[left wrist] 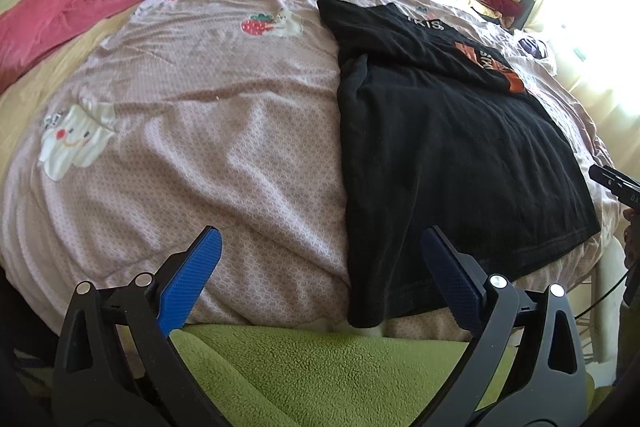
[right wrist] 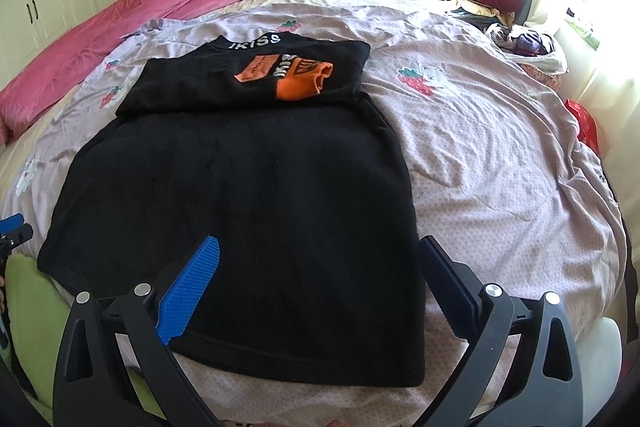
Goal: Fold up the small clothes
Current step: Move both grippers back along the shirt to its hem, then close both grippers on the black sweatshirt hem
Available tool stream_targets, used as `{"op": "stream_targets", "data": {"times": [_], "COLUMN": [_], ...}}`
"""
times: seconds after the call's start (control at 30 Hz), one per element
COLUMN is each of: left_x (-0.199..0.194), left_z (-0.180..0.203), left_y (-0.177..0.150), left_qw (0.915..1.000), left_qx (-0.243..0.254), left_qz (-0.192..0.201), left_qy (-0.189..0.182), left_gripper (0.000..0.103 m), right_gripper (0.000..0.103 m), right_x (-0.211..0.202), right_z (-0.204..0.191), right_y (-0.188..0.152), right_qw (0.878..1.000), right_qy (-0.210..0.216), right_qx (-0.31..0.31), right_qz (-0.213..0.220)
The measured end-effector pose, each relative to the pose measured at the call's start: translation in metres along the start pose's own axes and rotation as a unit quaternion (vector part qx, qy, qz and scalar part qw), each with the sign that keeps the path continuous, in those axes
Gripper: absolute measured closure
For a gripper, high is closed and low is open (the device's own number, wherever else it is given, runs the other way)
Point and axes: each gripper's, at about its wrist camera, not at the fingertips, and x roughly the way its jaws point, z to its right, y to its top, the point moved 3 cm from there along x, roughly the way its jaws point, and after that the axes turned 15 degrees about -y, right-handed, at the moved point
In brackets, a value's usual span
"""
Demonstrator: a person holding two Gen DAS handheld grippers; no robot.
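A bed [right wrist: 500, 163] under a pink quilt filled the room. On it lay a black top [right wrist: 248, 211], sleeves already folded in, the lengthwise fold left. The left gripper [left wrist: 320, 267] and right gripper [right wrist: 318, 271] hovered released, holding nothing.

Matt black cloth top [right wrist: 248, 195] on a crinkled, patterned cotton-like bedspread [right wrist: 480, 167].

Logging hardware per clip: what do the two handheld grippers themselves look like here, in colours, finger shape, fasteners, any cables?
Both match. The left gripper and right gripper have black angular linkage arms with triangular cut-outs and round silver pivot pins. Each finger carries a flat blue pad with a fine knurled texture. A thin dark cable shows at the right edge of the left wrist view. No sleeves are visible.
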Motion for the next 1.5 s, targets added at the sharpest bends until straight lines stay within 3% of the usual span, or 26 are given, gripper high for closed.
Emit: {"op": "stream_targets", "data": {"times": [0.27,0.53,0.67,0.7,0.73,0.9,0.93,1.0,1.1,1.2,1.3,1.37,1.43,1.5], "left_x": [0.009,0.028,0.04,0.041,0.042,0.043,0.042,0.041,0.041,0.043,0.045,0.046,0.046,0.044], "left_z": [0.01,0.022,0.021,0.021,0.021,0.022,0.022,0.023,0.025,0.024,0.025,0.025,0.025,0.026], "left_y": [-0.004,-0.007,-0.008,-0.008,-0.008,-0.009,-0.009,-0.009,-0.009,-0.01,-0.011,-0.01,-0.01,-0.009], "left_qw": [0.9998,0.9988,0.998,0.9979,0.9978,0.9975,0.9976,0.9977,0.9977,0.9974,0.9971,0.9971,0.9972,0.9975], "left_qx": [0.007,0.023,0.024,0.023,0.023,0.026,0.026,0.025,0.027,0.025,0.027,0.026,0.027,0.031], "left_qz": [-0.008,-0.035,-0.056,-0.058,-0.059,-0.062,-0.06,-0.057,-0.057,-0.062,-0.066,-0.067,-0.066,-0.06], "left_qy": [-0.018,-0.024,-0.018,-0.019,-0.019,-0.019,-0.02,-0.028,-0.027,-0.028,-0.025,-0.025,-0.023,-0.022], "left_gripper": [0.011,0.031,0.036,0.04,0.044,0.065,0.074,0.09,0.09,0.087,0.085,0.085,0.088,0.093], "right_gripper": [0.004,0.005,0.006,0.013,0.031,0.081,0.093,0.094,0.091,0.07,0.07,0.075,0.091,0.094], "right_x": [0.006,0.012,0.023,0.027,0.032,0.04,0.038,0.035,0.037,0.043,0.049,0.051,0.05,0.045], "right_z": [0.015,0.03,0.038,0.04,0.041,0.038,0.037,0.036,0.037,0.04,0.039,0.038,0.038,0.039], "right_y": [-0.018,-0.028,-0.031,-0.032,-0.033,-0.032,-0.032,-0.032,-0.031,-0.035,-0.038,-0.038,-0.036,-0.034], "right_qw": [1.0,0.999,0.999,0.999,0.998,0.997,0.997,0.997,0.997,0.997,0.996,0.996,0.996,0.996], "right_qy": [-0.008,-0.019,-0.015,-0.015,-0.011,0.023,0.033,0.04,0.037,0.037,0.042,0.046,0.054,0.059], "right_qx": [0.005,0.001,0.014,0.016,0.019,0.022,0.019,0.006,-0.001,0.004,0.009,0.009,0.011,0.012], "right_qz": [-0.022,-0.034,-0.041,-0.047,-0.057,-0.068,-0.065,-0.061,-0.061,-0.07,-0.074,-0.074,-0.071,-0.067]}}
